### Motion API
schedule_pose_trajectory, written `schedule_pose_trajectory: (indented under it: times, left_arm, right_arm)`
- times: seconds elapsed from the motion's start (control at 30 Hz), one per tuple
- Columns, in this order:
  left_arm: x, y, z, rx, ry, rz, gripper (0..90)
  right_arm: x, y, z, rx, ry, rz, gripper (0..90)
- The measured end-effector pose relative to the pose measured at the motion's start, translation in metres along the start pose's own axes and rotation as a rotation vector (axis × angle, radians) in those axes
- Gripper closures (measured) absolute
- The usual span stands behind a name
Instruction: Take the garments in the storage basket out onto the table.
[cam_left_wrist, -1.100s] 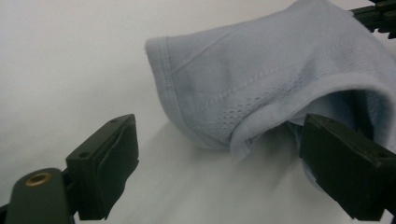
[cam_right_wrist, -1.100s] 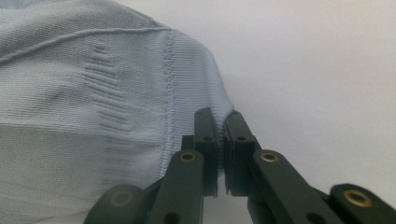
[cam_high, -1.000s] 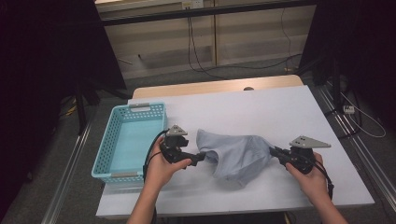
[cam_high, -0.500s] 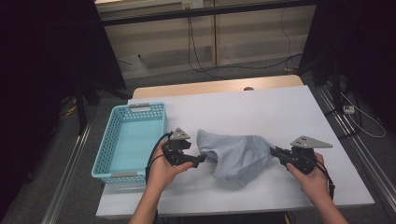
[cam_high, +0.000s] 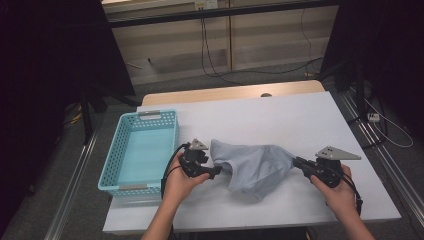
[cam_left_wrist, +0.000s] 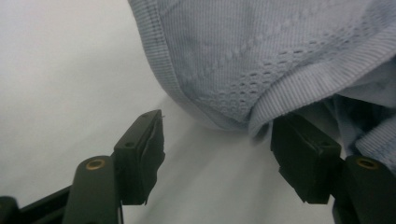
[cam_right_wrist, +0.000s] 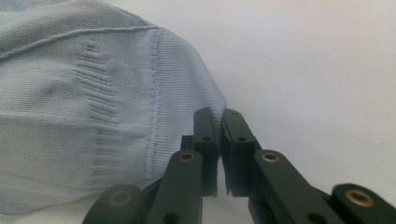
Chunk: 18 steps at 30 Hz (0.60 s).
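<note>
The light blue garment (cam_high: 257, 167) lies crumpled on the near half of my white table (cam_high: 280, 115), between my two hands, a little right of the middle. From where I sit, my right gripper (cam_high: 299, 162) has its fingers (cam_right_wrist: 205, 135) pressed together on the garment's right edge; in the right gripper view the two black pads meet on a fold of ribbed knit beside a stitched seam, with bare table beyond them. My right hand (cam_high: 340, 192) rests near the table's near right corner. My left gripper (cam_high: 216, 171) is at the garment's left end, and its fingers (cam_left_wrist: 140, 154) have just been closing but stand apart: in the left gripper view a ribbed hem with a band of small holes hangs in the gap, the right-hand pad sits just under the cloth's edge and seems to touch it, while the left-hand pad is clear of it over bare table, so nothing is gripped there. My left hand (cam_high: 180, 182) holds that gripper just right of the basket. Left of it sits the turquoise mesh basket (cam_high: 112, 165), near the table's left edge. Farther off, the table's far half lies bare up to a wooden strip (cam_high: 230, 94) along its far edge, and beyond that cables (cam_high: 210, 60) trail over the floor.
</note>
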<state>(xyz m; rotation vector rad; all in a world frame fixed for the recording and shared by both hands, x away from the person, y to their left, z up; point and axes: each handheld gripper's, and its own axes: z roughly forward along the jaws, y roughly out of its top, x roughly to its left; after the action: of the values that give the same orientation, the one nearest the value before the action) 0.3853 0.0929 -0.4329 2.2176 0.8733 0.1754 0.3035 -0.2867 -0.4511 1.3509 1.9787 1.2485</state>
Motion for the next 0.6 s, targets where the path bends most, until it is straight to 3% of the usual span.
schedule_pose_trajectory:
  times: [0.27, 0.47, 0.6]
  left_arm:
    - [0.001, 0.001, 0.009, 0.008, -0.003, -0.017, 50.2]
    - [0.003, 0.002, 0.012, 0.005, -0.009, -0.035, 70.4]
    - [0.009, 0.003, 0.009, -0.016, -0.028, -0.082, 82.7]
  right_arm:
    - [0.001, 0.002, -0.006, -0.019, -0.005, -0.009, 80.4]
    - [0.003, 0.01, -0.007, -0.035, -0.003, -0.005, 58.1]
    - [0.006, 0.015, -0.001, -0.032, 0.005, -0.008, 49.9]
